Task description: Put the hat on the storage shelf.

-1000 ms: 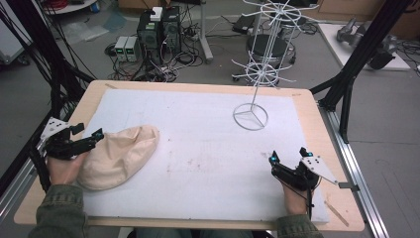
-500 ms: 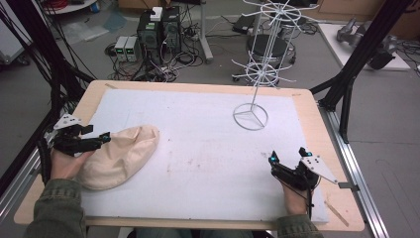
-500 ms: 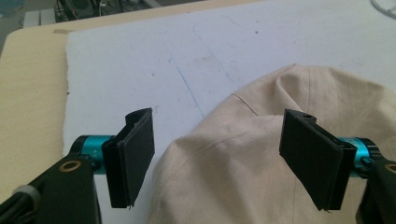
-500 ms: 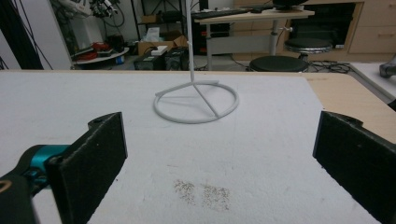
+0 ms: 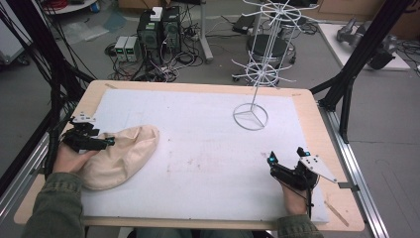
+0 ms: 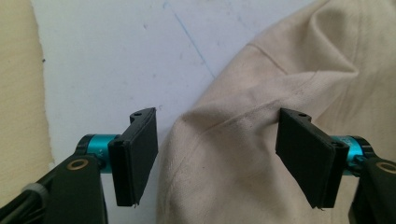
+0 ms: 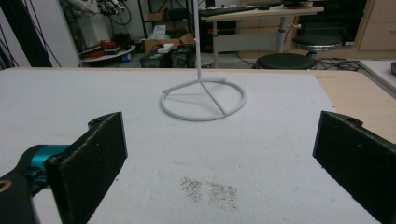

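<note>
Cream cloth bag (image 5: 121,156) on the white mat's (image 5: 198,148) left side, left gripper (image 6: 217,154) jaws spread astride a fold (clear close up), right gripper (image 5: 287,163) jaws wide, facing wire rack (image 7: 203,100).

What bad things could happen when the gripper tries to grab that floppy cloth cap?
The left gripper is open over a fold at the edge of the beige cloth cap. It might pinch only a thin layer, so the cloth could slip out. The cap is soft and could sag or bunch when lifted. The white wire stand looks light and might tip if bumped.
</note>
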